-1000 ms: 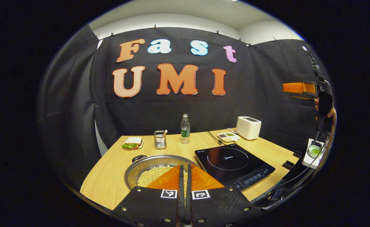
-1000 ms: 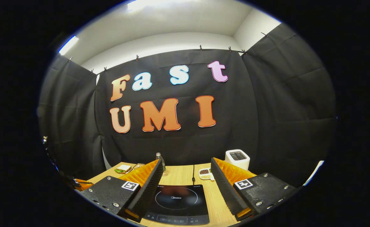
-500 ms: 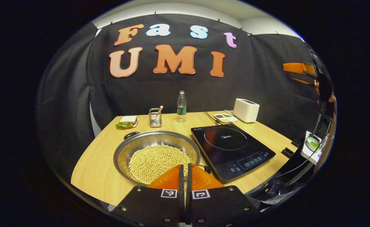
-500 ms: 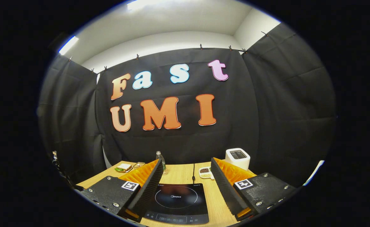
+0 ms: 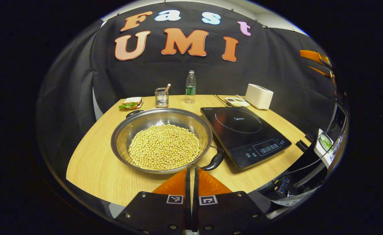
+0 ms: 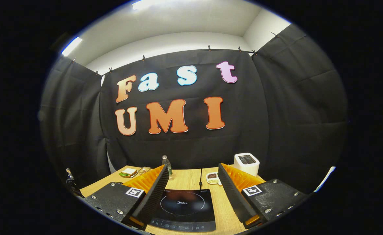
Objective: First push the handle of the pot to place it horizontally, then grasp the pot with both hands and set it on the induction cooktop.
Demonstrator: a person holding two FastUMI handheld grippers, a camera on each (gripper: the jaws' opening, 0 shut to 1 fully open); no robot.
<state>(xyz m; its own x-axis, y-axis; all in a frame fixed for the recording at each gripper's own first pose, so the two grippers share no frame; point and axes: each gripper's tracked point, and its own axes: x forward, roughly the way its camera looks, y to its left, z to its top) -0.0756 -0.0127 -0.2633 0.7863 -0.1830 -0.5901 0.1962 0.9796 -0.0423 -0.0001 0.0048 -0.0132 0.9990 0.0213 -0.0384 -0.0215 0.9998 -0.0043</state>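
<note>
A wide steel pot [image 5: 160, 140] full of pale soybeans sits on the wooden table [image 5: 93, 163] in the left gripper view. Its near black handle [image 5: 215, 160] points toward the front right; the far handle [image 5: 133, 113] points to the back left. My left gripper [image 5: 191, 170] is shut and empty, its tips just in front of the pot's near rim, left of the near handle. The black induction cooktop [image 5: 243, 130] lies right of the pot. In the right gripper view my right gripper [image 6: 193, 174] is open above the cooktop [image 6: 183, 209], nothing between its fingers.
Along the table's back stand a sandwich on a plate [image 5: 131, 102], a wire holder [image 5: 161, 97], a water bottle [image 5: 190, 87], a small dish [image 5: 236, 102] and a white toaster [image 5: 259, 96]. The right gripper's orange fingers [image 5: 315, 58] show high at the right in the left gripper view.
The left gripper has pulled back and tilted down, so the whole pot and its near handle have come into sight. The right gripper has barely moved.
</note>
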